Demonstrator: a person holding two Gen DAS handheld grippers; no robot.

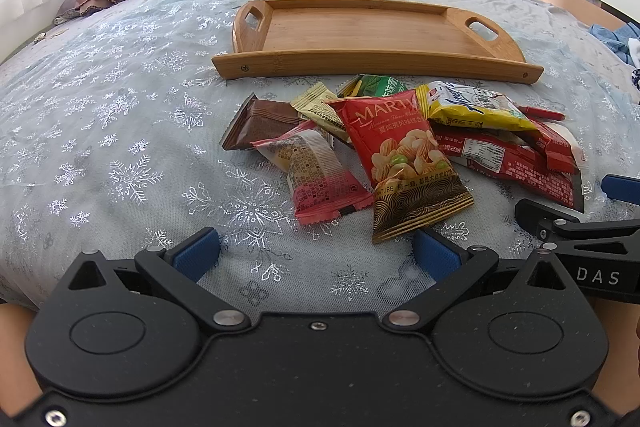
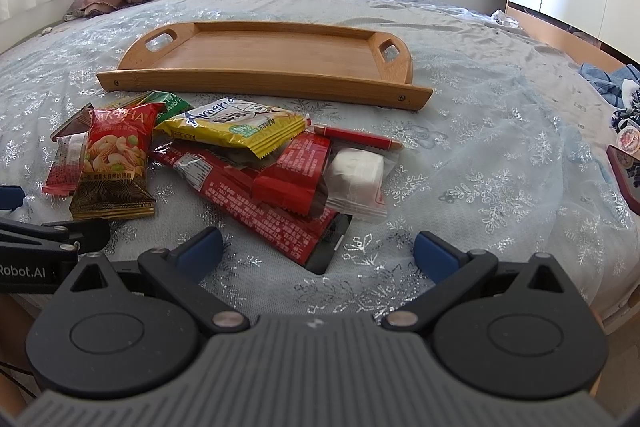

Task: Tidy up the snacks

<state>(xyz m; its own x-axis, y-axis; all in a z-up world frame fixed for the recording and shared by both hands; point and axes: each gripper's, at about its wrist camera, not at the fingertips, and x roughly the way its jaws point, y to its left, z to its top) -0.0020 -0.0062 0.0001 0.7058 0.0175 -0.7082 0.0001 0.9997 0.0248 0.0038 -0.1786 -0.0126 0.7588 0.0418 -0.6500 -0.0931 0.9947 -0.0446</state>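
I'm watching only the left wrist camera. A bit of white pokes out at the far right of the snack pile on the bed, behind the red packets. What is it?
Observer: The right wrist view shows it whole. It is a white square snack in a clear wrapper, lying against a small red packet.
Visitor: I see only a black edge of the other gripper. Is it holding anything?
Observer: No. The right gripper is open and empty, and the dark end of a long red packet lies between its fingers in the picture.
Visitor: Is there anything further right?
Observer: A flat object with a dark red rim sits at the picture's edge, too cut off to identify.
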